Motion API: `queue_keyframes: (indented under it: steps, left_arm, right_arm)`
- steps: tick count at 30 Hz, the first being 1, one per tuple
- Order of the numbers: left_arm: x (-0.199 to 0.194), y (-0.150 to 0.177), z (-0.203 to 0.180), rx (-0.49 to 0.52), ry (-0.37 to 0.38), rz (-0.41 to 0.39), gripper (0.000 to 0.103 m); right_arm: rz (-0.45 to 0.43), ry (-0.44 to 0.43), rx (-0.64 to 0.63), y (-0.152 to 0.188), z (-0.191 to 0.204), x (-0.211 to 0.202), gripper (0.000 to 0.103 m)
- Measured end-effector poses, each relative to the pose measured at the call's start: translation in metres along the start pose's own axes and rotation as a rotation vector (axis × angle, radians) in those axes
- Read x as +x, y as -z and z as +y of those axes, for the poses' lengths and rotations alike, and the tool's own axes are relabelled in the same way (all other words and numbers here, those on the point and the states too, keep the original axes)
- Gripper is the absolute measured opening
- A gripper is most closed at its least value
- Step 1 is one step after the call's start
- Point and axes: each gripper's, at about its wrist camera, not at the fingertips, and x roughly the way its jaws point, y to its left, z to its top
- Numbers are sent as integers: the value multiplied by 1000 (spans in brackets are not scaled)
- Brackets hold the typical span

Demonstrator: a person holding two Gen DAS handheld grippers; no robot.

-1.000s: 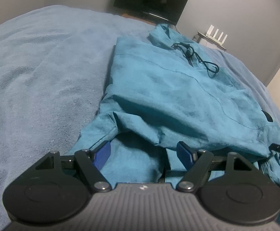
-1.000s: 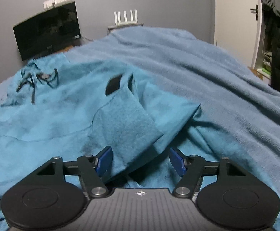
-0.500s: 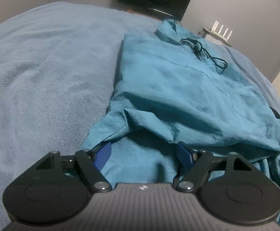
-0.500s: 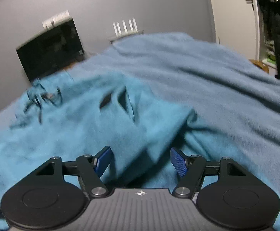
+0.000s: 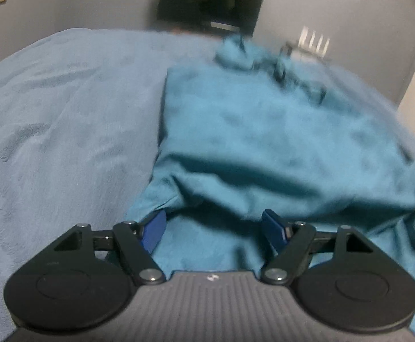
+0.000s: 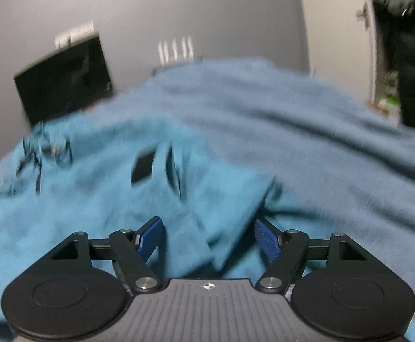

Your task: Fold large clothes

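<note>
A large teal hooded garment (image 5: pixel 278 136) lies spread on the pale blue bedcover (image 5: pixel 65 119), its dark drawstring (image 5: pixel 296 79) at the far end. My left gripper (image 5: pixel 214 225) stands open just above the near hem, with cloth under it but not pinched. In the right wrist view the same garment (image 6: pixel 93 205) fills the left half, with a folded flap (image 6: pixel 230 216) reaching between the blue pads. My right gripper (image 6: pixel 209 236) has its jaws opening, and the flap lies loose between them.
A dark screen (image 5: pixel 210 0) stands against the grey wall beyond the bed, beside a white router (image 5: pixel 313 40) on a shelf. A black coat (image 6: pixel 412 57) hangs by a white door (image 6: pixel 335 22) at the right. Bare bedcover (image 6: pixel 321 142) stretches to the right of the garment.
Both views have tilted up and blurred, so more wall shows. The right gripper's pads have spread a little wider around the flap. The left gripper's jaws stay as they were.
</note>
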Motion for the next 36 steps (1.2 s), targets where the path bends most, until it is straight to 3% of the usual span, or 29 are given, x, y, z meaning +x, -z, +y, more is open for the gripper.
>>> queue_keyframes:
  steps: [3, 5, 9, 12, 15, 20, 24, 28, 31, 36]
  left_arm:
    - [-16, -8, 2, -55, 50, -107, 74]
    - [-23, -14, -1, -35, 37, -159, 74]
    - [-22, -23, -8, -38, 62, -166, 74]
    - [-10, -34, -22, 4, 49, -124, 74]
    - [4, -51, -34, 3, 85, -109, 74]
    - [50, -101, -47, -6, 162, -117, 75]
    - [102, -151, -56, 4, 121, -109, 75]
    - [154, -195, -60, -18, 125, -91, 75]
    - [192, -221, -60, -44, 60, -84, 75]
    - [241, -248, -60, -45, -4, -92, 75]
  right_arm:
    - [-98, -25, -23, -6, 14, -17, 80]
    - [-119, -120, -30, -11, 25, -26, 83]
    - [-180, -260, -170, -3, 63, -43, 88]
    - [-110, -405, -299, 13, 87, -34, 93]
    - [-3, -510, -311, 28, 101, -18, 93]
    - [23, -528, -330, 29, 111, -10, 93]
    - [67, -507, -347, 5, 120, 9, 93]
    - [49, -473, -388, -26, 126, 26, 90]
    - [71, -472, -356, -41, 126, 49, 89]
    - [112, -509, -334, -74, 143, 108, 69]
